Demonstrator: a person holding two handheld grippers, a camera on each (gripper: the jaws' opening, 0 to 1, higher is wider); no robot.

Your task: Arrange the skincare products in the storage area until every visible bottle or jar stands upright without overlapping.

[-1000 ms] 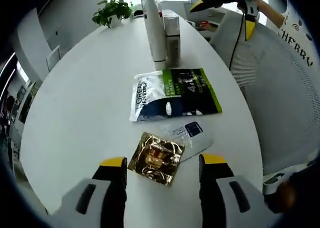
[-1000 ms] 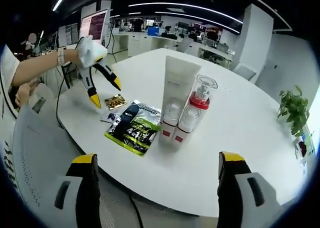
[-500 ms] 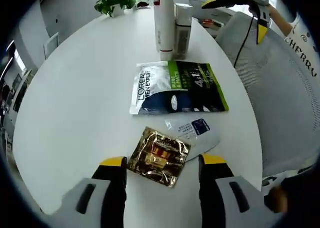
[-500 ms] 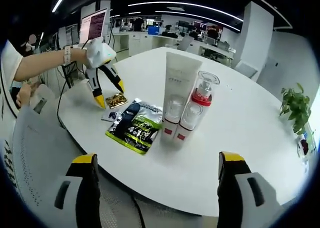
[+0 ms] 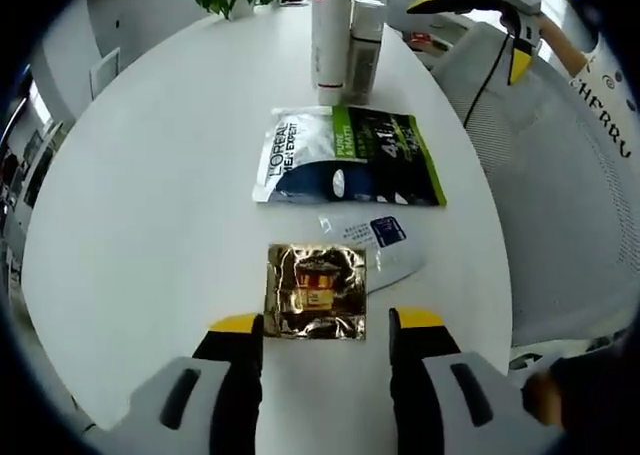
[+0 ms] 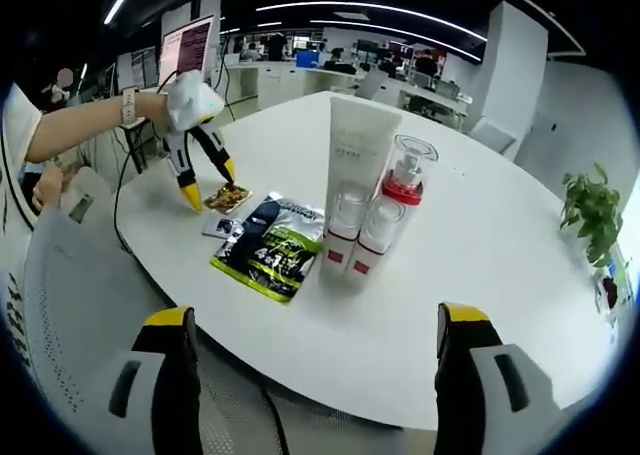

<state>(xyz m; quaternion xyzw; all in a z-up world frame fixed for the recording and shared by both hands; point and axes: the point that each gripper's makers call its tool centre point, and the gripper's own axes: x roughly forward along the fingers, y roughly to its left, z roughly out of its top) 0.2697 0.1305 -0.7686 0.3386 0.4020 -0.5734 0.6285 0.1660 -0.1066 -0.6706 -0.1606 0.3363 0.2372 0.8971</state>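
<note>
Gold foil sachet [image 5: 315, 291]: lies flat on the white bench [image 5: 150, 205], just beside a small blue-labelled sachet [image 5: 375, 245], between the yellow tips of the left claw [image 5: 325, 325]; likely light, thin, crinkly and slippery, best pinched at an edge. Left claw: jaws wide, empty, held low and pointing steeply down at the foil. Right claw [image 6: 312, 347]: jaws wide, empty, off the bench edge, facing the upright tube [image 6: 354, 180] and pump bottle [image 6: 392, 210].

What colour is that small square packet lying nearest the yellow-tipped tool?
Shiny gold foil packet with a dark reddish label at its centre; clearest in the left gripper view.
</note>
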